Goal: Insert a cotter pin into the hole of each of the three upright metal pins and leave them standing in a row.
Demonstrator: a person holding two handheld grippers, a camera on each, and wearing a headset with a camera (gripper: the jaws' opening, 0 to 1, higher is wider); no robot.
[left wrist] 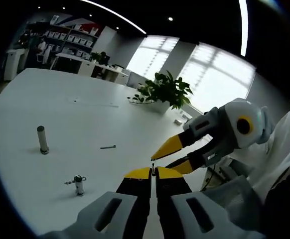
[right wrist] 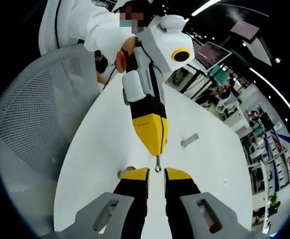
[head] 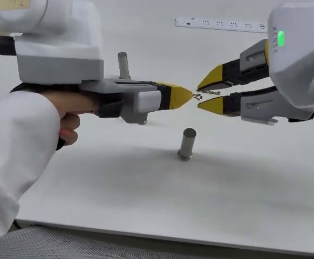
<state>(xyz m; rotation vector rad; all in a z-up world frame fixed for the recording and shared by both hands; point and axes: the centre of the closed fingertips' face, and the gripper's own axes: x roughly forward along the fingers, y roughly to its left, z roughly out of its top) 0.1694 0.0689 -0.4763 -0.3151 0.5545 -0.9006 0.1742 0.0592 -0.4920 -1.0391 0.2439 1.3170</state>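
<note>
**Cotter pin held tip to tip above the front metal pin**

The left gripper point(head: 186, 96) is clamped on one end of a cotter pin point(head: 208, 93), in the air above and just behind the front metal pin point(head: 188, 142). The right gripper point(head: 200, 95) stands spread around the free end, not yet pinching. The wire looks light, thin, springy and likely to twist, so grip it close to the head. There are no containers, but one short metal pin point(left wrist: 78, 184) already carries a pin through its hole.

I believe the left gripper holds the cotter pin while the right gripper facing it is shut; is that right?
Not quite: the left gripper does hold the cotter pin, but the right gripper is open, as the head view shows.
</note>
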